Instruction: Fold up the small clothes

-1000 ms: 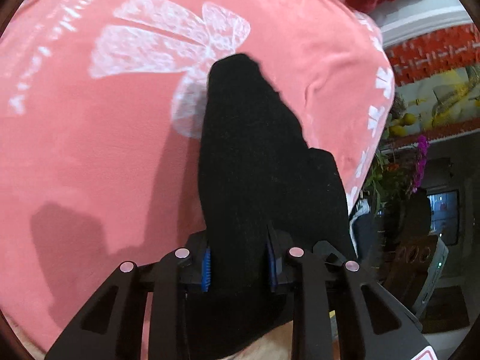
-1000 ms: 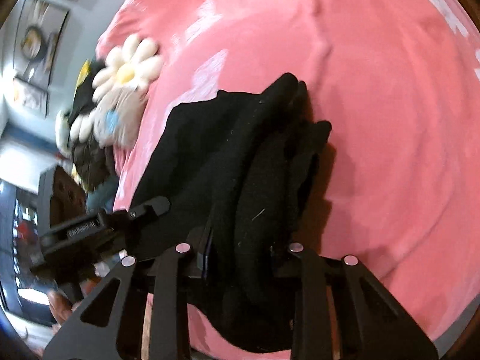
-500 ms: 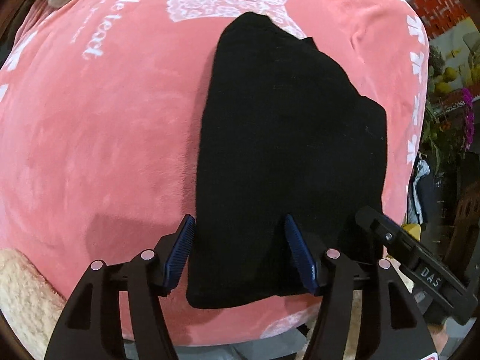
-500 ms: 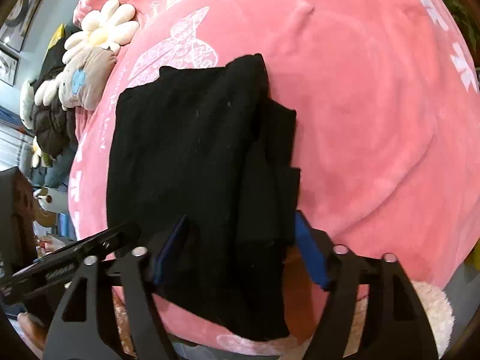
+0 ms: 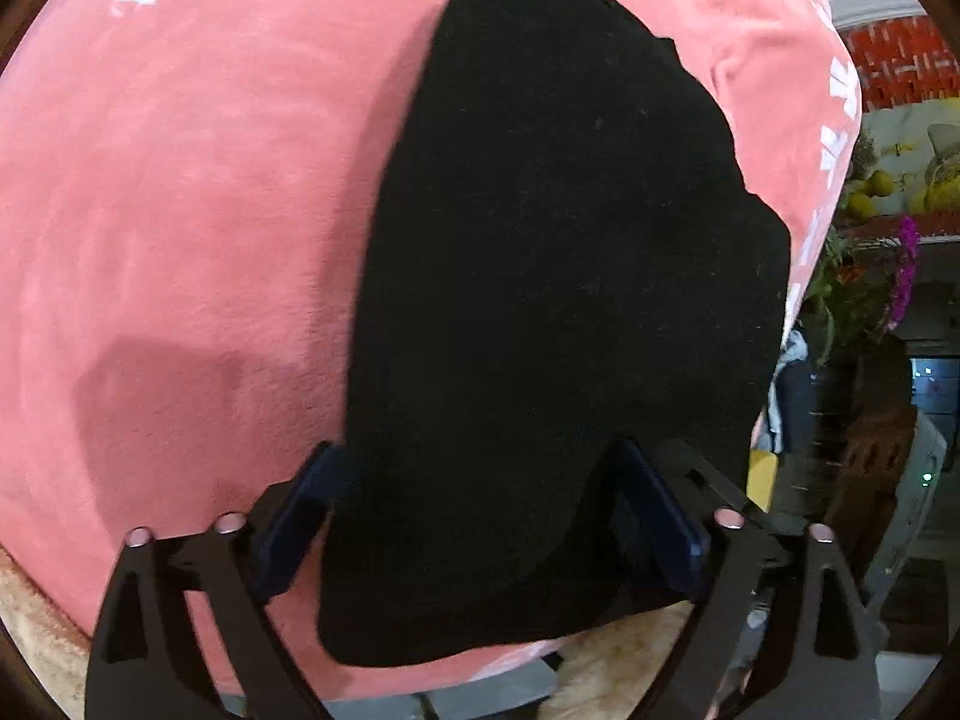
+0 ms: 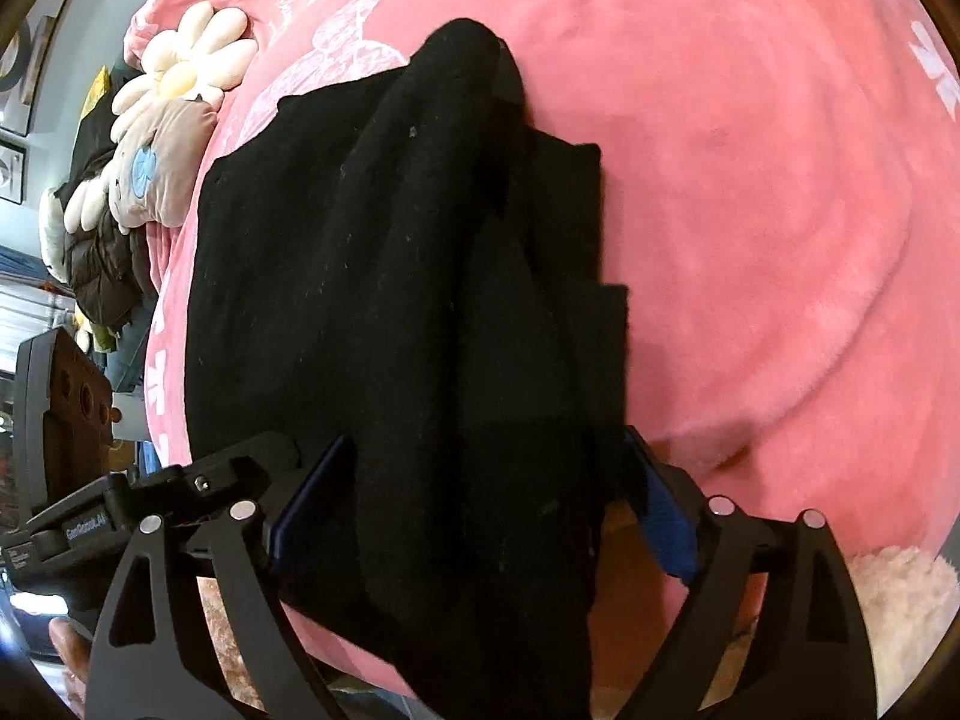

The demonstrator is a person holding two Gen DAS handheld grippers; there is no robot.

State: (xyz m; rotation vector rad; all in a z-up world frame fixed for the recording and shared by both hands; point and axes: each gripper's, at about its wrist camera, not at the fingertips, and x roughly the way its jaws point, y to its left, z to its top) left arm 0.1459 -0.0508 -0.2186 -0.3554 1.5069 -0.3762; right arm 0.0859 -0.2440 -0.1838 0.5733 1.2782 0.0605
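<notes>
A black garment (image 5: pixel 558 300) lies folded on a pink blanket (image 5: pixel 180 210), filling the frame's centre. The left gripper (image 5: pixel 480 516) and the right gripper (image 6: pixel 480 510) at bottom centre both stand with jaws spread wide, straddling its near edge. A flower plush (image 6: pixel 180 72) sits upper left.

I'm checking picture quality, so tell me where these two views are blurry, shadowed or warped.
Left wrist view: black garment is featureless dark, edges slightly smeared; a soft shadow on the pink blanket. Right wrist view: sharper, lint and folds visible on the garment; strong fisheye bending toward the dark rim in both.
</notes>
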